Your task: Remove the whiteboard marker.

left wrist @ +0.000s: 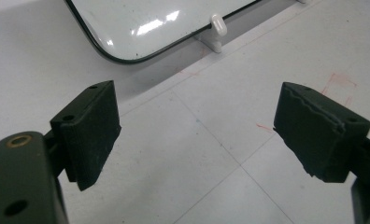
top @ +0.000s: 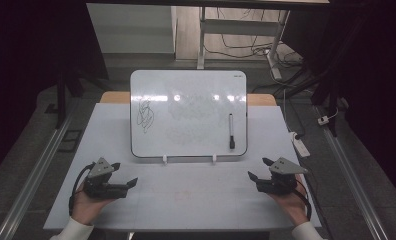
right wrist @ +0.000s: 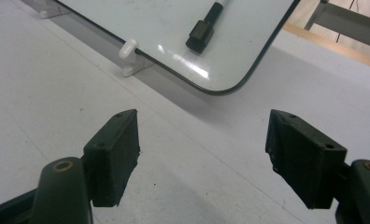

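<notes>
A white, glossy rectangular whiteboard with a thin dark rim and rounded corners (top: 188, 100) stands tilted back at the table's centre, propped on two small white plastic feet (top: 164, 159) at its lower edge. A small dark mark sits at the board's 1 o'clock corner; it is too small to read. At the board's 9 o'clock side is a black scribble of looping pen lines (top: 145, 114), which forms no legible word. Faint smudges cover the middle of the board. At its 4 o'clock side a slim black-capped marker pen (top: 231, 131) lies upright against the surface, cap downward; the right gripper view shows it (right wrist: 202, 29) with no label readable.

The board rests on a pale grey flat table top (top: 186, 200), which bears faint red marks (left wrist: 338, 84) to the right in the left gripper view.

The left gripper (top: 125, 175), black with a grey three-cornered plate, lies in a hand at the table's 7 o'clock, jaws standing wide apart with nothing between them. The right gripper (top: 258, 168), of the same build, sits at 5 o'clock, jaws likewise spread and empty. Both are well apart from the board and pen; nothing stands between them and it.

Beyond the table at 12 o'clock are a white frame and loose cables on the floor (top: 246, 50); a white power strip (top: 301, 145) lies at 3 o'clock.
</notes>
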A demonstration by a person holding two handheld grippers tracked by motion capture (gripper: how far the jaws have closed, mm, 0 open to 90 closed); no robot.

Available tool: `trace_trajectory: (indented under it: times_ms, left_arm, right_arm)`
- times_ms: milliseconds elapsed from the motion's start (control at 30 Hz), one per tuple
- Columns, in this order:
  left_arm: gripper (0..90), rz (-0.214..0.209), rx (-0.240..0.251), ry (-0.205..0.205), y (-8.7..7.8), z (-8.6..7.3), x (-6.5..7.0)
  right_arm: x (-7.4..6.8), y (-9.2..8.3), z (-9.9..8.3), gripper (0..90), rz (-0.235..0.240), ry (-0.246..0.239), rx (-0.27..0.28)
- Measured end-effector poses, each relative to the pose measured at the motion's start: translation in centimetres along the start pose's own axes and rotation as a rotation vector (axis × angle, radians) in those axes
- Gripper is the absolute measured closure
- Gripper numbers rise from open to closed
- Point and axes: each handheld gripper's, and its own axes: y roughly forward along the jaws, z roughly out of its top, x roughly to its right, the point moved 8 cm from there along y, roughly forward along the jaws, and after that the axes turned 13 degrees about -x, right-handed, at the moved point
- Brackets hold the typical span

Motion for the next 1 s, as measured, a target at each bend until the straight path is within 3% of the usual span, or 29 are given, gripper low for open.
trace_trajectory:
  times_ms: [533,800,1000]
  left_arm:
    - [15.2,-0.005,-0.009,-0.004,0.3,-0.2,-0.2]
    - [15.2,-0.003,-0.013,-0.006,0.5,-0.1,-0.1]
    - [15.3,0.000,-0.018,-0.006,0.7,-0.1,-0.1]
  right_arm:
    - [0.1,0.1,0.6,27.1,0.001,0.024,-0.008]
    - [0.4,-0.7,4.3,28.0,-0.041,0.043,0.031]
    - [0.7,0.2,7.7,29.0,-0.064,0.055,0.031]
